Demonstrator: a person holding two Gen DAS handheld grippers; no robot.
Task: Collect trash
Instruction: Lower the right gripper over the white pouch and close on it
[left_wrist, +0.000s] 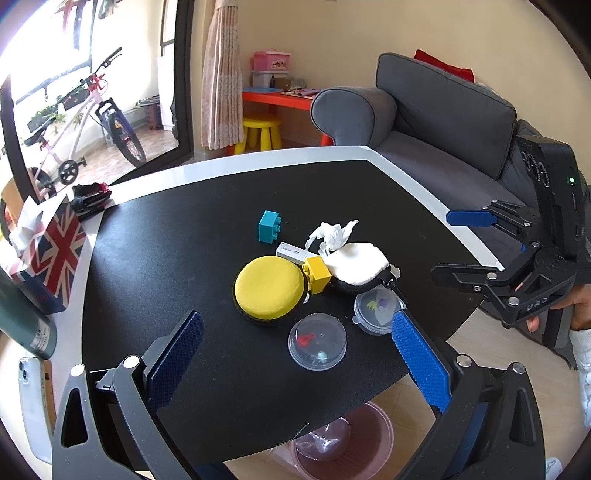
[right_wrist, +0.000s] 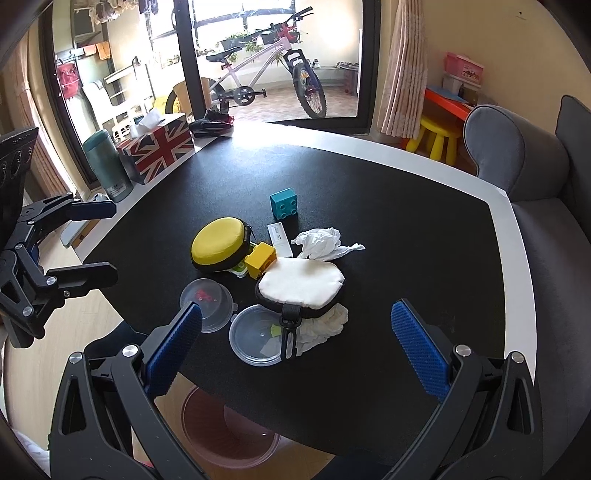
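Observation:
A crumpled white tissue (left_wrist: 332, 234) (right_wrist: 319, 242) lies mid-table on the black mat. A second wad of tissue (right_wrist: 325, 325) pokes out from under a white pouch (right_wrist: 301, 282). Two clear plastic tubs (left_wrist: 317, 345) (left_wrist: 376, 308) sit near the front edge. Below that edge stands a pink bin (left_wrist: 343, 443) (right_wrist: 229, 432). My left gripper (left_wrist: 299, 354) hovers open over the front edge, just short of the tubs. The right gripper (right_wrist: 295, 332) is also open and empty, with the pouch and one tub (right_wrist: 258, 339) ahead of its fingers.
A yellow round case (left_wrist: 269, 291), yellow brick (left_wrist: 316, 273), teal brick (left_wrist: 269, 226) and small white box (left_wrist: 291, 253) crowd the tissue. A Union Jack tissue box (left_wrist: 55, 251), green bottle (right_wrist: 107, 166) and phone (left_wrist: 31, 398) line the left edge. A grey sofa (left_wrist: 443, 122) stands to the right.

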